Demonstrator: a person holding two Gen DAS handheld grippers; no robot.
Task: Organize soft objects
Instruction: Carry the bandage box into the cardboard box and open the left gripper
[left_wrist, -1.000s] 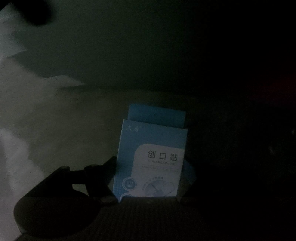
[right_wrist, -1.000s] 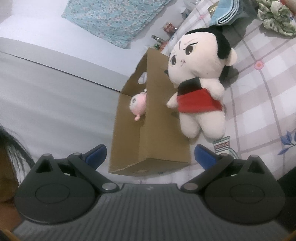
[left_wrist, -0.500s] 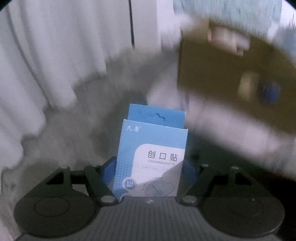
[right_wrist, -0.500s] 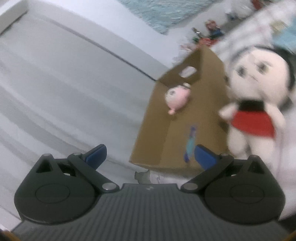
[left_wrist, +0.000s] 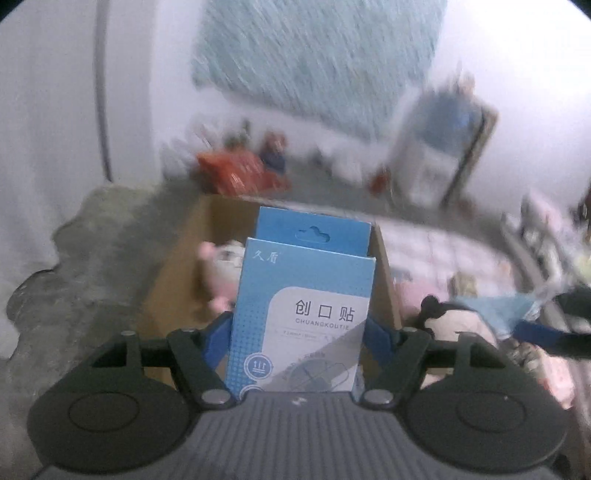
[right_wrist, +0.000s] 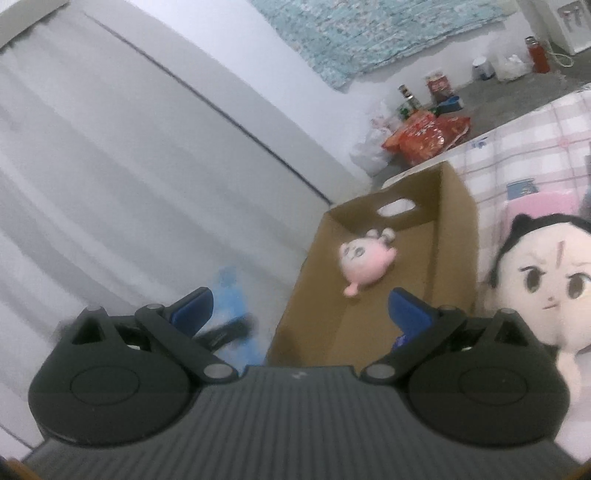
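Note:
My left gripper (left_wrist: 299, 332) is shut on a blue and white bandage box (left_wrist: 303, 314), held upright over the near end of an open cardboard box (left_wrist: 173, 266). A small pink plush (left_wrist: 218, 266) lies inside it. My right gripper (right_wrist: 301, 306) is open and empty above the same cardboard box (right_wrist: 454, 221), where the pink plush (right_wrist: 364, 258) shows on its floor. A black-haired doll (right_wrist: 546, 280) leans on the box's right side; its head also shows in the left wrist view (left_wrist: 454, 321). The left gripper with its blue box appears blurred in the right wrist view (right_wrist: 229, 325).
The box stands on a pink checked bedsheet (right_wrist: 535, 140). White curtains (right_wrist: 110, 184) hang to the left. Red snack bags (right_wrist: 424, 136), bottles and a white bag sit on the grey floor beyond. A blue patterned cloth (right_wrist: 369, 33) hangs on the wall.
My left gripper swung out of a dark spot, past the curtains, to above the cardboard box, still holding the bandage box. My right gripper tilted so the box interior and doll's face are in view.

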